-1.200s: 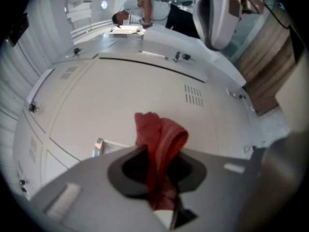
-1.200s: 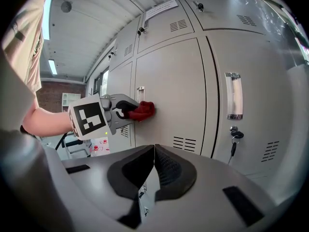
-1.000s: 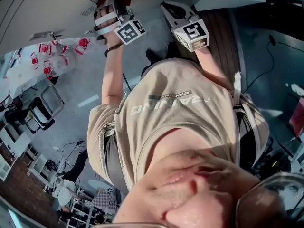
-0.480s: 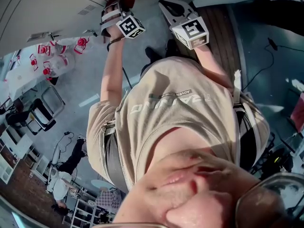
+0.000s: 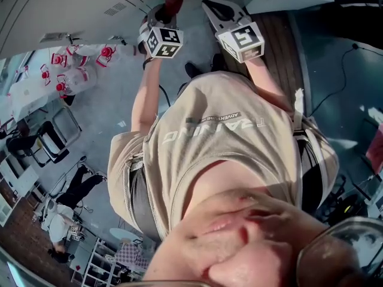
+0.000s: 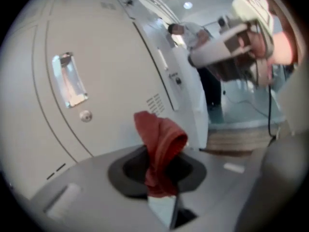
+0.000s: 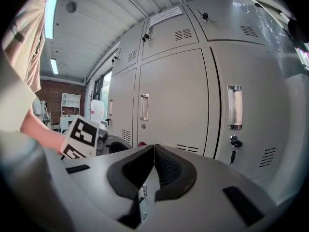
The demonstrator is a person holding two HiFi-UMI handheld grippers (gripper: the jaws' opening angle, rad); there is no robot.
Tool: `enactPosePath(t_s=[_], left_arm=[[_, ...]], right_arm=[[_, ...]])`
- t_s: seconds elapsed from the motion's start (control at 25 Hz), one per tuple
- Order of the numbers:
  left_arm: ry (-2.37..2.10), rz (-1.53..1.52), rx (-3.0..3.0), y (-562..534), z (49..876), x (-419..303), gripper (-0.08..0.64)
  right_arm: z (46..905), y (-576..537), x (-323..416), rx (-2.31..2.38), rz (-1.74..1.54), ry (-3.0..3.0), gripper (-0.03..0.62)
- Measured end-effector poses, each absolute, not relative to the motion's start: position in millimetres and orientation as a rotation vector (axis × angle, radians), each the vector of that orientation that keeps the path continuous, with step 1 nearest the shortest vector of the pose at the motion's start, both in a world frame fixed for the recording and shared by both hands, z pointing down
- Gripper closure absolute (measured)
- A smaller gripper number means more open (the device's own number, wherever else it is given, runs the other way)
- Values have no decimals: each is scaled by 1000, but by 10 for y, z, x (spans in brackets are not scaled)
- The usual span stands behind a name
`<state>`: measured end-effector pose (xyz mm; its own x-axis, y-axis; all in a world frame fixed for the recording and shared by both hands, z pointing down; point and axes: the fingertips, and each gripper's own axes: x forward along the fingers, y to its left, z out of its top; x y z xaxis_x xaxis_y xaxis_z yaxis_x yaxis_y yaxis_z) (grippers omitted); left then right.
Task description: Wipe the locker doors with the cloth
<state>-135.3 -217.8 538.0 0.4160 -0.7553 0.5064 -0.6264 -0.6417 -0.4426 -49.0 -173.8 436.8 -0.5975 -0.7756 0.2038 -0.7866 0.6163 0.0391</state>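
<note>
We log, in the head view, the left gripper raised beside the right gripper, the print on the beige shirt upside down; in the left gripper view, jaws clamped on the crumpled red fabric cloth, standing upright along them before the grey metal locker doors; in the right gripper view, jaws pressed together, empty, the door label unreadable.

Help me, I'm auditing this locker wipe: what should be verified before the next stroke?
1. Red cloth gripped: ok, pinched between the shut jaws of the left gripper.
2. Red cloth against the locker door: cannot tell, contact is not visible.
3. Right gripper free: ok, jaws together, nothing between them.
4. Locker doors shut: ok, those ahead of the right gripper are closed.
5. Snags: not ok, a key hangs from one lock.
</note>
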Motion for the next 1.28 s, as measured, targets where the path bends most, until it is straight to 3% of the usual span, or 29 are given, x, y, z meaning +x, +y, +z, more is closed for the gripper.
enactPosePath(t_s=[0.2, 0.44, 0.72, 1.28], left_arm=[[1481, -549, -2711, -1982, 4544, -1391, 480], [1600, -244, -2606, -1862, 3818, -1554, 480], [1639, -163, -2463, -1798, 3379, -1686, 480], [1714, -242, -2422, -1713, 3546, -1834, 480]], right_arm=[[4232, -1731, -506, 1306, 22, -2670, 577], [3991, -1739, -510, 1322, -55, -2724, 577], [3706, -1741, -541, 1296, -128, -2786, 578], [3737, -1727, -624, 1218, -113, -2813, 578]])
